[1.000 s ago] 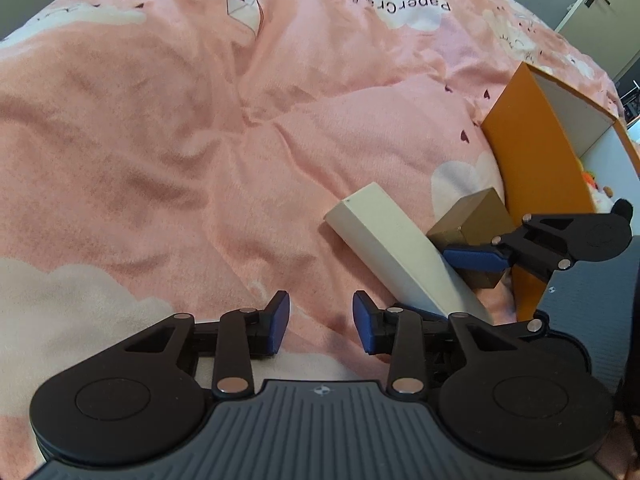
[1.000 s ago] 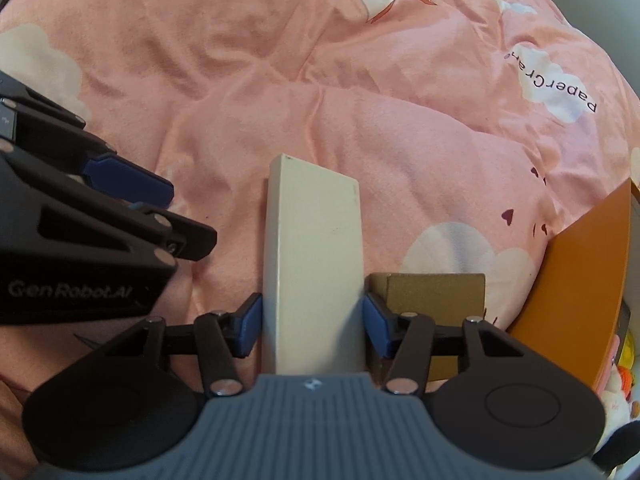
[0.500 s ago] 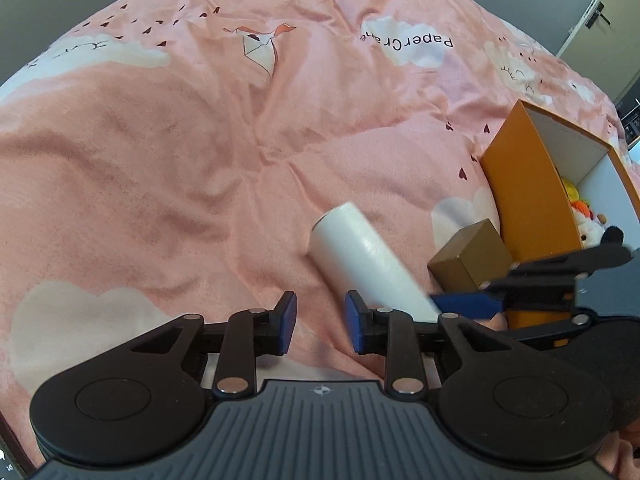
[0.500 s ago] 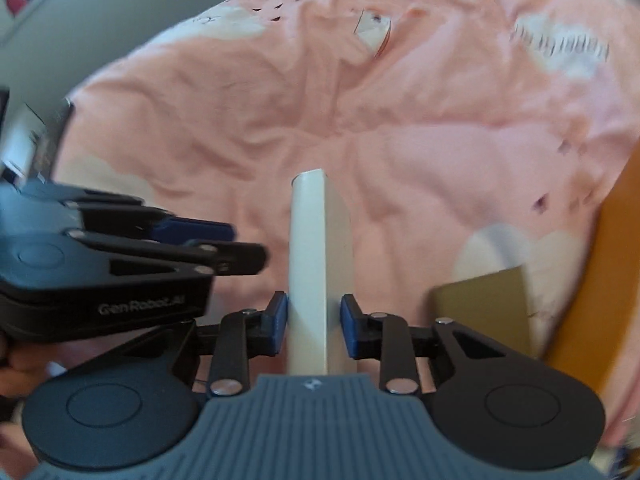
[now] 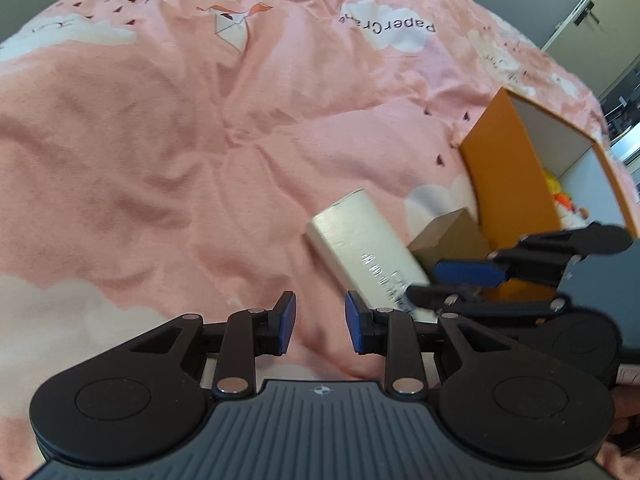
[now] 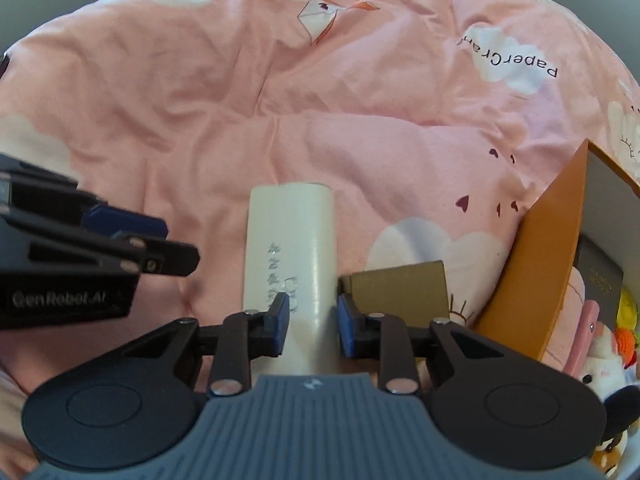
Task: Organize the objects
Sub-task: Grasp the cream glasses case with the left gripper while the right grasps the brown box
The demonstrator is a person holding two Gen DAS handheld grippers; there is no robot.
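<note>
right tongs (image 6: 309,324) closing on long cream rectangular box (image 6: 290,264), pads pressing its sides, near end clamped, far end out over pink printed bedspread (image 6: 200,100). left tongs (image 5: 318,322) parted, empty, just left of it. risk: grip near one end, could pivot or clip small brown cardboard box (image 6: 400,290) en route to orange storage box (image 6: 528,272) on right. vs a second ago: box rolled, printed face now up, left tongs narrower.

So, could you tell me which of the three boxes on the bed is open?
The big orange box at the right: its top is open, with toys showing inside. The white box in the right gripper and the small brown box beside it are both closed.
</note>
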